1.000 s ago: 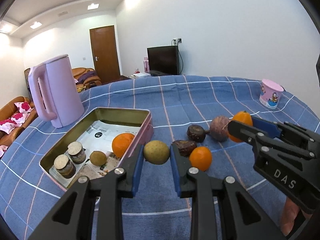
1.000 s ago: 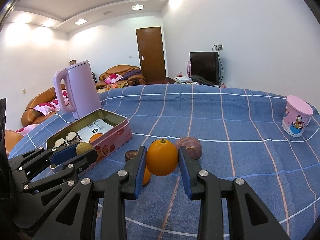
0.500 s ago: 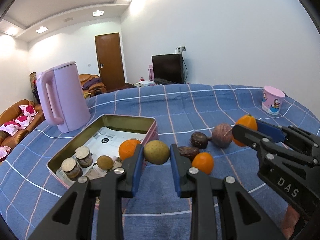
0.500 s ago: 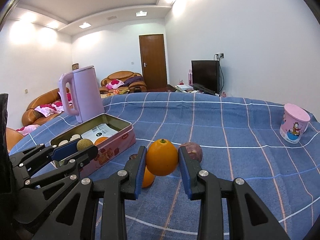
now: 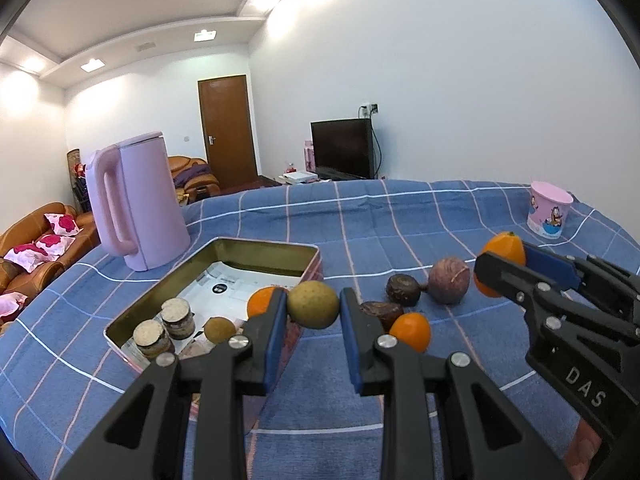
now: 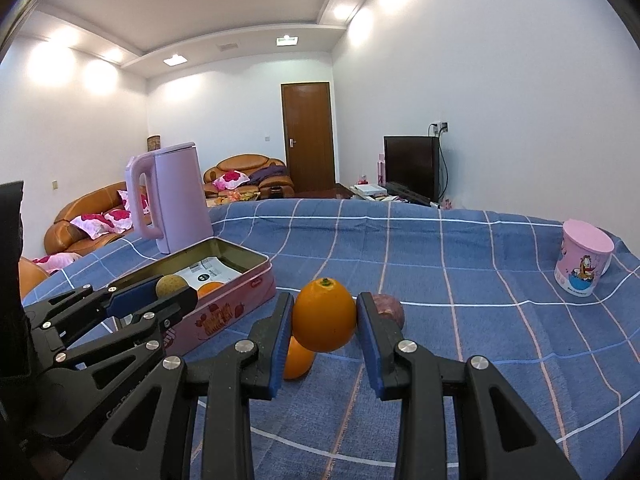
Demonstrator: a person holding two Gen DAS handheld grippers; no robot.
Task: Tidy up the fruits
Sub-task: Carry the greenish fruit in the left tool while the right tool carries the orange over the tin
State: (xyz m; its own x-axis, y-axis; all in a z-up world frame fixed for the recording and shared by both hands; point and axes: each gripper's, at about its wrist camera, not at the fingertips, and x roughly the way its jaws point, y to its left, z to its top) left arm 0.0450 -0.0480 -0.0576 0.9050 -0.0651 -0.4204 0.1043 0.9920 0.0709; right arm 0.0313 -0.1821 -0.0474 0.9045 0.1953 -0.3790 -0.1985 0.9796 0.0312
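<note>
Left wrist view: left tool (image 5: 313, 309) clamps a greenish-brown fruit (image 5: 313, 304), raised beside the tin (image 5: 256, 245) on the desk (image 5: 400, 216). Already binned: one orange (image 5: 261, 301), one small fruit (image 5: 219, 329). Loose: small orange (image 5: 411, 331), three dark fruits (image 5: 449, 285).

Right wrist view: right tool (image 6: 324, 326) clamps a large orange (image 6: 324, 320), held above the desk, not yet binned. Roughly midway, by my judgement.

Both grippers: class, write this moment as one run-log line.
left gripper: shut on green-yellow fruit, raised | right gripper: shut on orange, raised | tin: open, holds another orange
</note>
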